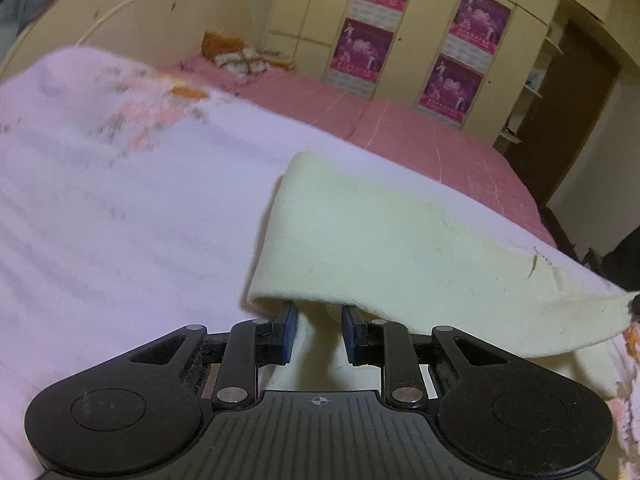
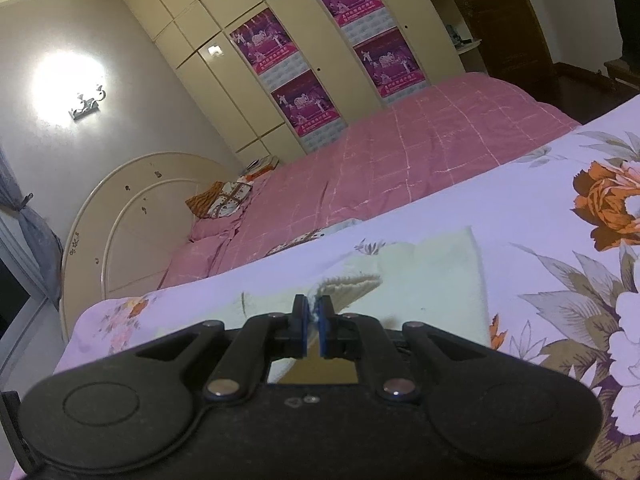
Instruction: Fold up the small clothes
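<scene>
A small cream garment (image 1: 384,240) lies on the floral bedspread (image 1: 120,200), its upper layer folded over and raised. My left gripper (image 1: 319,320) sits at its near edge. The blue pads (image 1: 289,330) stand apart, their tips tucked under the fold, and cream fabric shows in the gap. In the right wrist view the same cream garment (image 2: 432,280) lies ahead. My right gripper (image 2: 316,306) is shut on a ribbed edge (image 2: 352,280) of it and holds that edge up off the spread.
The lilac bedspread with orange and pink flowers (image 2: 608,200) covers the near bed. Behind it is a bed with a pink checked cover (image 2: 420,152), an orange patterned cushion (image 2: 222,198) and a cream headboard (image 2: 132,208). Wardrobes with purple posters (image 2: 304,100) line the far wall.
</scene>
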Available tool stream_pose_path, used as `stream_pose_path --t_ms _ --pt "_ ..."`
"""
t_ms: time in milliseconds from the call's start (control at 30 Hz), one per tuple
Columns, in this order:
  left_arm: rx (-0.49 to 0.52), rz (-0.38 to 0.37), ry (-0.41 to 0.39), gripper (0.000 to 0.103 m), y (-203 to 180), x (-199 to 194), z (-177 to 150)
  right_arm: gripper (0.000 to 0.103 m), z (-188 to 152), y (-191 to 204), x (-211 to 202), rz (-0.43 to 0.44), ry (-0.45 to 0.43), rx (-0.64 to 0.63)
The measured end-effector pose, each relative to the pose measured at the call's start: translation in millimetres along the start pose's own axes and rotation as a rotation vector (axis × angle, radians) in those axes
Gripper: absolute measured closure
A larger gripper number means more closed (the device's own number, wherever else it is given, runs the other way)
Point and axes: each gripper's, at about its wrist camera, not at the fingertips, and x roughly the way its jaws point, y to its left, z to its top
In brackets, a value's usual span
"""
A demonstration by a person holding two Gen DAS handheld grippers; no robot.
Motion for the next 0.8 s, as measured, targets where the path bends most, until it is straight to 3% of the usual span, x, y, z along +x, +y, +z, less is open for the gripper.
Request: stream_pose_path --t_ms 167,433,800 --pt "0.027 0.071 0.059 0.08 -5.1 22.5 -2.2 0.097 -0.3 -1.4 0.9 -0.004 0.001 0.004" --pt "-0.049 0.053 0.076 0.079 3.2 25.3 2.0 0.097 3.1 -4.2 -12.0 -0.041 -0.05 0.0" --pt "-0.037 0.032 0.079 0.079 9.8 28.8 2.2 0.098 -6.7 -29.3 -27.8 -0.086 -0.037 0.021"
